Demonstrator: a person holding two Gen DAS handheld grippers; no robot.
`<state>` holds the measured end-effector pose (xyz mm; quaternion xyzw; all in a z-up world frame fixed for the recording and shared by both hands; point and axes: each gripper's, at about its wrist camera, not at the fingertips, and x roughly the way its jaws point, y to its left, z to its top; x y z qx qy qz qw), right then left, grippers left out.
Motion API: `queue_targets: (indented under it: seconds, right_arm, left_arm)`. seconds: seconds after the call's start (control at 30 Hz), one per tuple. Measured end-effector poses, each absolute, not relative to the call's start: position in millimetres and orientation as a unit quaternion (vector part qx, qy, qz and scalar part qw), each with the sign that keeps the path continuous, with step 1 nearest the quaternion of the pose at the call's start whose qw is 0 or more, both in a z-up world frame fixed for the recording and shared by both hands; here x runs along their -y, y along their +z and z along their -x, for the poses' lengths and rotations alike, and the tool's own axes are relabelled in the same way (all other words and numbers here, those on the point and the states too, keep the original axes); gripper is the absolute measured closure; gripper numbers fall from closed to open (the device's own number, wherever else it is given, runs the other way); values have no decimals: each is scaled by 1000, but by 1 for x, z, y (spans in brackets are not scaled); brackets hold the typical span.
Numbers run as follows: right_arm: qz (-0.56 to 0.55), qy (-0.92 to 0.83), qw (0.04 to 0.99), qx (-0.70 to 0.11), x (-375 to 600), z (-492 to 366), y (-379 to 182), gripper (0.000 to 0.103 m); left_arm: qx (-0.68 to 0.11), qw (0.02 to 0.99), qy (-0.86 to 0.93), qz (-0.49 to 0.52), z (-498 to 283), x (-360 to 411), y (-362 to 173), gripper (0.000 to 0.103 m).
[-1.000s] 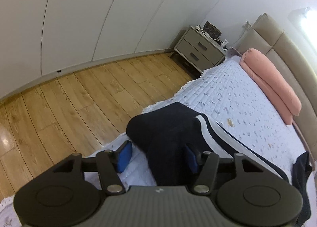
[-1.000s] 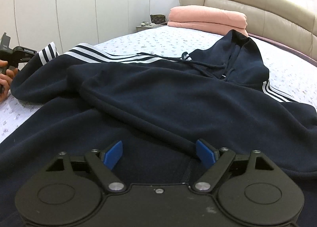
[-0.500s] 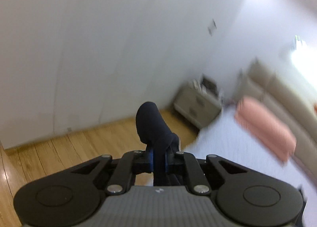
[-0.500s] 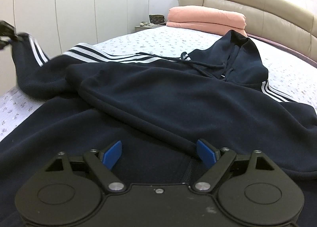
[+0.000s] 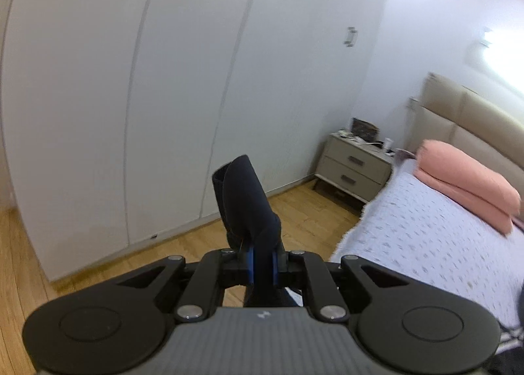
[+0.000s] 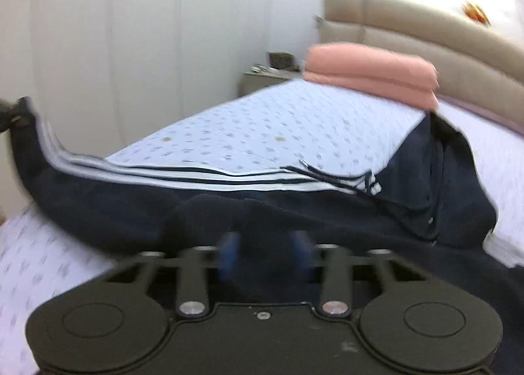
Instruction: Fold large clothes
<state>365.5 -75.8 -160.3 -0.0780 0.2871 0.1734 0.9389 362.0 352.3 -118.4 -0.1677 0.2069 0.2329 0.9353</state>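
A navy hoodie point(image 6: 327, 207) with white stripes lies spread across the bed point(image 6: 262, 126). In the left wrist view my left gripper point(image 5: 262, 263) is shut on the hoodie's sleeve cuff point(image 5: 242, 198), which sticks up past the pads, lifted off the bed. The right wrist view shows that striped sleeve point(image 6: 42, 145) stretched up to the far left. My right gripper point(image 6: 265, 253) is low over the hoodie's body; its jaws are closing, with a bunch of dark fabric filling the gap between the blue pads point(image 6: 229, 253). This view is motion-blurred.
A folded pink blanket point(image 5: 465, 185) lies by the beige headboard point(image 6: 425, 34). A grey nightstand point(image 5: 353, 171) stands beside the bed. White wardrobe doors point(image 5: 131, 80) line the wall across a strip of wooden floor point(image 5: 311, 207).
My left gripper closed on the sleeve cuff and lifted it off the bed. My right gripper moved over the hoodie, and its jaws closed in on the fabric from wide open.
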Motion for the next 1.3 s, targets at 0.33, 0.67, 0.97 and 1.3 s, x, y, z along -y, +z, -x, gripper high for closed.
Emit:
queue_targets:
  seconds: [0.33, 0.67, 0.97, 1.3]
  right_arm:
    - [-30, 190, 909, -370, 107, -375, -167, 86]
    - [-138, 95, 934, -315, 291, -287, -91, 73]
    - [-185, -2, 933, -308, 388, -256, -94, 70]
    - [-172, 18, 925, -338, 376, -274, -126, 20]
  left_arm:
    - [-189, 974, 77, 93, -362, -231, -65, 92]
    - [-156, 970, -171, 77, -365, 8, -25, 92]
    - [-273, 892, -355, 65, -375, 193, -101, 70]
    - [-316, 897, -284, 122, -345, 68, -152, 69]
